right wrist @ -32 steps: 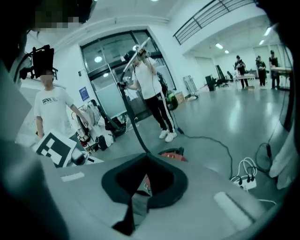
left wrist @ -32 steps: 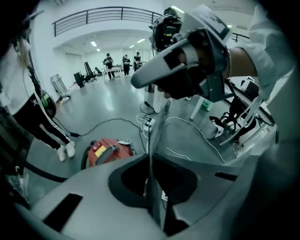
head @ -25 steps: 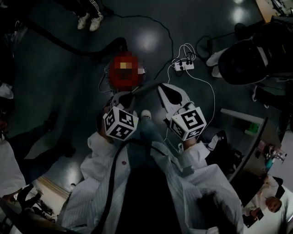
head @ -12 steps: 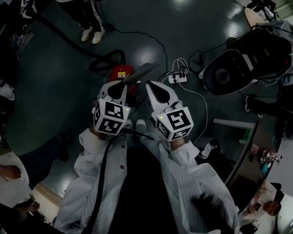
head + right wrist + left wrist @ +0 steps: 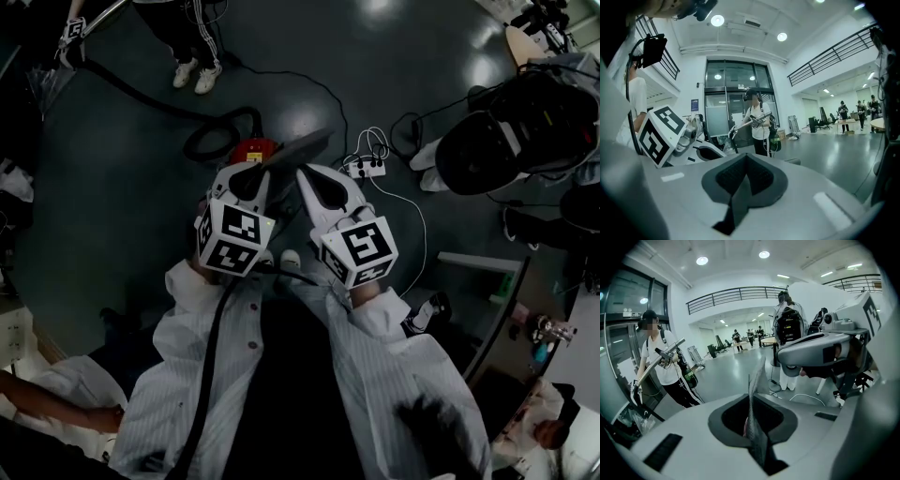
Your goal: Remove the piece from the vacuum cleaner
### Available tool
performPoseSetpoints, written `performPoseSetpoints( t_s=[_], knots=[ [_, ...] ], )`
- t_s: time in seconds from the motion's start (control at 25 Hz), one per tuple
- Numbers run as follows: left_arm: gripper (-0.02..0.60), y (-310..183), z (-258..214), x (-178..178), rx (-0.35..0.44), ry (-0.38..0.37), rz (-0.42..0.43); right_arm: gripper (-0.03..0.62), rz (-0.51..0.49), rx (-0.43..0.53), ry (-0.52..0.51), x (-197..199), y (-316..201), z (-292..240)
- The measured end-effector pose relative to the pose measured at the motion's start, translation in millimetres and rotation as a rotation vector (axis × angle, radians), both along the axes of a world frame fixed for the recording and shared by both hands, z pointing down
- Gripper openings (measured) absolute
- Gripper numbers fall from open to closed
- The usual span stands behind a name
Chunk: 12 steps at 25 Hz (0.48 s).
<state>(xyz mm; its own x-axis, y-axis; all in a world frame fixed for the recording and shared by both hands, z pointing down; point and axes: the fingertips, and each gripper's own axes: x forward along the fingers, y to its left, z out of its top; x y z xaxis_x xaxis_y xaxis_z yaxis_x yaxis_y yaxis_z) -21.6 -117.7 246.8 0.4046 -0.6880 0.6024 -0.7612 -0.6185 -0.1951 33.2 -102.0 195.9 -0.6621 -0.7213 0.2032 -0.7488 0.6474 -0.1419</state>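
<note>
The red vacuum cleaner (image 5: 251,148) sits on the dark floor with its black hose (image 5: 211,131) looped beside it. My left gripper (image 5: 251,180) is held above it, shut on a thin flat grey piece (image 5: 302,148) that sticks out up and to the right. In the left gripper view that piece (image 5: 757,380) stands edge-on between the pads of the left gripper (image 5: 752,417). My right gripper (image 5: 317,187) hangs close beside the left one, shut with nothing in it; the right gripper view shows the right gripper (image 5: 744,180) with its pads pressed together.
A person with white shoes (image 5: 195,73) stands at the far left holding a vacuum wand (image 5: 658,359). A white power strip (image 5: 366,167) with cables lies right of the vacuum cleaner. A big black round object (image 5: 506,122) and a white frame (image 5: 483,264) stand at the right.
The head view has swung so the vacuum cleaner sits higher in the picture. Both grippers have drawn closer together over it. The left one still holds the grey piece.
</note>
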Motion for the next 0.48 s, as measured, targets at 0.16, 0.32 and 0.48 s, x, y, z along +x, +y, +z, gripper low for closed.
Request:
performPoseSetpoints(
  t_s=[0.16,0.32,0.48],
  knots=[
    [0.029,-6,1,0,-0.003,0.011,0.008,0.000,-0.010,-0.005,0.003,-7,-5,0],
    [0.029,-6,9,6,-0.006,-0.001,0.017,0.000,-0.016,-0.026,0.000,-6,-4,11],
    [0.029,-17,9,12,0.015,-0.003,0.032,0.000,-0.011,-0.010,0.007,-3,-14,11]
  ],
)
